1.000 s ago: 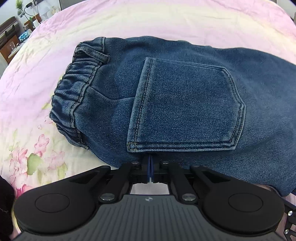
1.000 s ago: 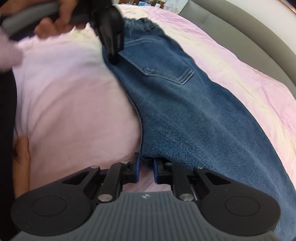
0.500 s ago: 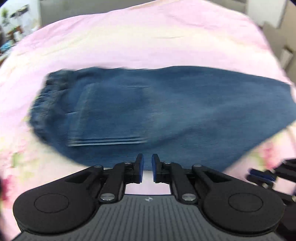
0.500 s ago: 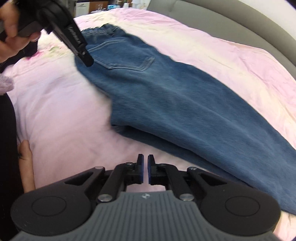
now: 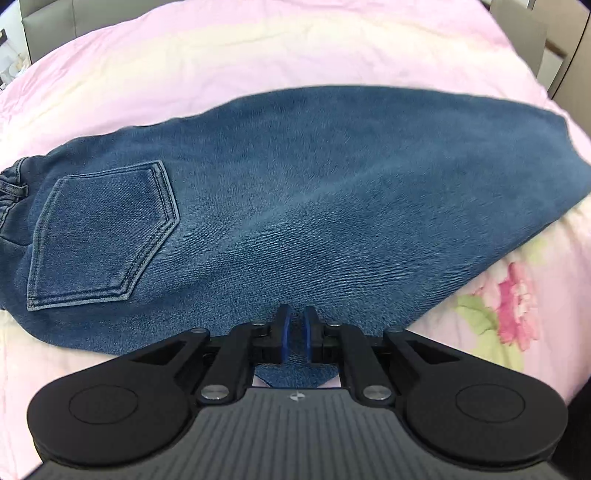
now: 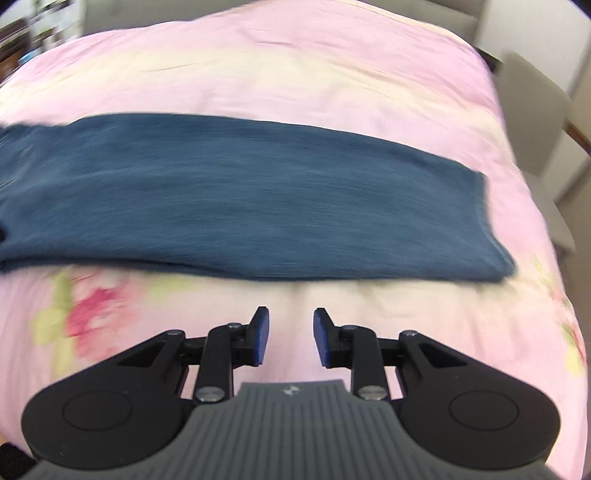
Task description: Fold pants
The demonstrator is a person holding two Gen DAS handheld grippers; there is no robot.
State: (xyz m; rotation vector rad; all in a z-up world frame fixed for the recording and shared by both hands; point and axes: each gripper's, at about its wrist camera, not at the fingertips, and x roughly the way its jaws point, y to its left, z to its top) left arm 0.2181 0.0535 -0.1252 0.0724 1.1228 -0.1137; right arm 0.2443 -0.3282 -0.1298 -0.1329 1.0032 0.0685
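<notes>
Blue denim pants (image 5: 295, 206) lie flat on the pink bedspread, folded lengthwise, back pocket (image 5: 103, 236) up and elastic waistband (image 5: 9, 184) at the far left. My left gripper (image 5: 294, 334) hovers over the near edge of the pants, jaws slightly apart with denim below them, holding nothing. In the right wrist view the pant legs (image 6: 258, 199) stretch across, blurred, with the hem end (image 6: 491, 229) at the right. My right gripper (image 6: 291, 338) is open and empty over the bedspread, just short of the legs' near edge.
The pink floral bedspread (image 6: 295, 74) covers the bed all around the pants. A grey headboard (image 5: 55, 18) and furniture show at the far left, and a wall and door frame (image 6: 546, 122) at the right beyond the bed edge.
Both grippers have let go of the pants and moved right along them. The left jaws parted a little; the right jaws opened wide. The pants now lie flat.
</notes>
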